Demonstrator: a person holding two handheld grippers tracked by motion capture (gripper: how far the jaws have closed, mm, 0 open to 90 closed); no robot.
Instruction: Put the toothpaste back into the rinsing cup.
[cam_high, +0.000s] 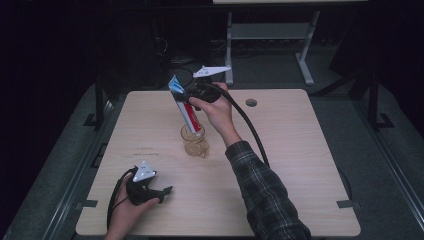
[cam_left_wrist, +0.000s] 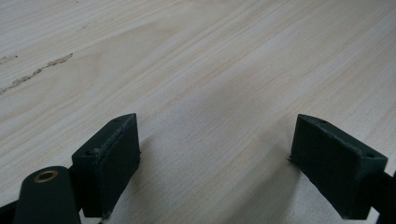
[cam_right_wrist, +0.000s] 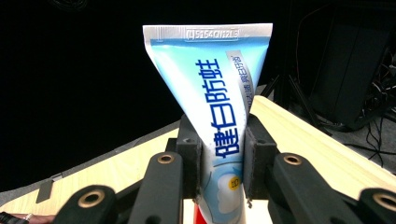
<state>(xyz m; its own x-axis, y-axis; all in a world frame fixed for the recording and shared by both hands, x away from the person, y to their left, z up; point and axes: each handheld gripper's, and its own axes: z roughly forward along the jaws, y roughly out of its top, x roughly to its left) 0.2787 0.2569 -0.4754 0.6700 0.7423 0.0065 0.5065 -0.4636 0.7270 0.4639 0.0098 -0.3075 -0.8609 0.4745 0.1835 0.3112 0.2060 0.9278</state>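
Observation:
A blue, white and red toothpaste tube (cam_high: 186, 107) stands tilted over a clear glass cup (cam_high: 194, 141) at the table's middle, its cap end down inside the cup. My right gripper (cam_high: 187, 96) is shut on the tube's upper half. Seen from the right gripper view, both pads (cam_right_wrist: 189, 154) press the tube (cam_right_wrist: 218, 112) from either side, its crimped end pointing up. My left gripper (cam_high: 165, 192) rests on the table near the front left edge. Its jaws stand wide apart in the left gripper view (cam_left_wrist: 215, 158), with bare wood between them.
The light wood table (cam_high: 300, 150) has a round cable hole (cam_high: 251, 102) at the back right. A black cable (cam_high: 250, 130) trails from the right gripper along the forearm. A desk frame (cam_high: 270, 35) stands behind the table.

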